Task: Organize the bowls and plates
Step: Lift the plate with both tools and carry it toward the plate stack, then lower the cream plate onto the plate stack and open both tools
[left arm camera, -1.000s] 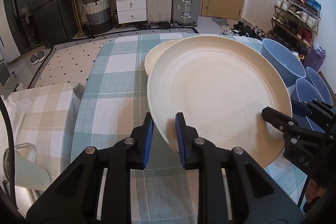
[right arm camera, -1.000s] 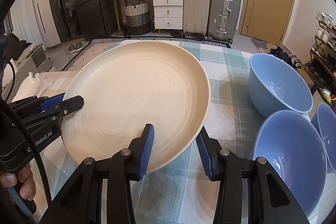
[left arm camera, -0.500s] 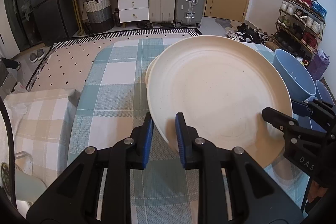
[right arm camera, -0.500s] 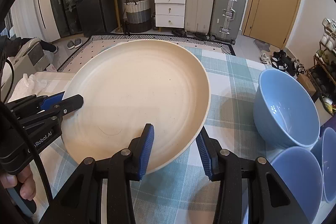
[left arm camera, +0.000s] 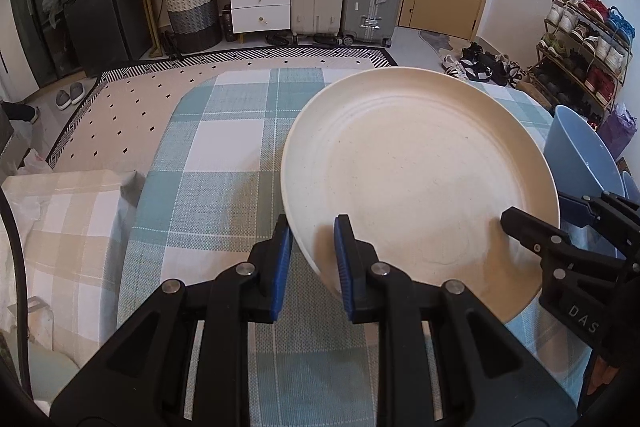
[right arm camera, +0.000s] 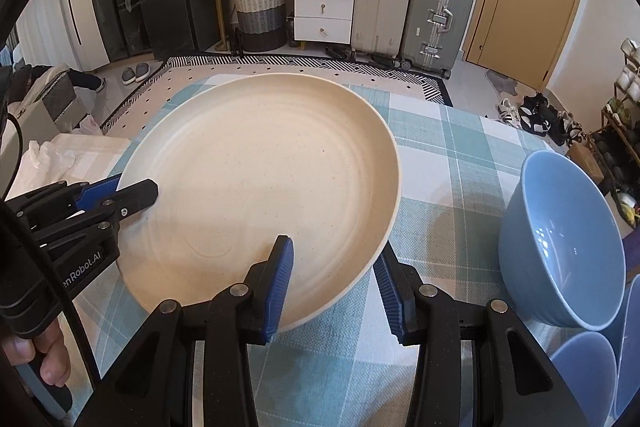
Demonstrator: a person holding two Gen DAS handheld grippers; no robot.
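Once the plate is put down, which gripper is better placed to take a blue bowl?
Probably right. The right gripper holds the cream plate at the edge beside the blue bowl; the left gripper grips the opposite edge, farther away.

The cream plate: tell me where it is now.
The cream plate is held over the checked tablecloth, left of the blue bowl.

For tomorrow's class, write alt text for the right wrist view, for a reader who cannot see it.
Two handheld grippers, right gripper and left gripper, hold a large cream plate by its rim above a checked tablecloth; blue bowls sit to its right.
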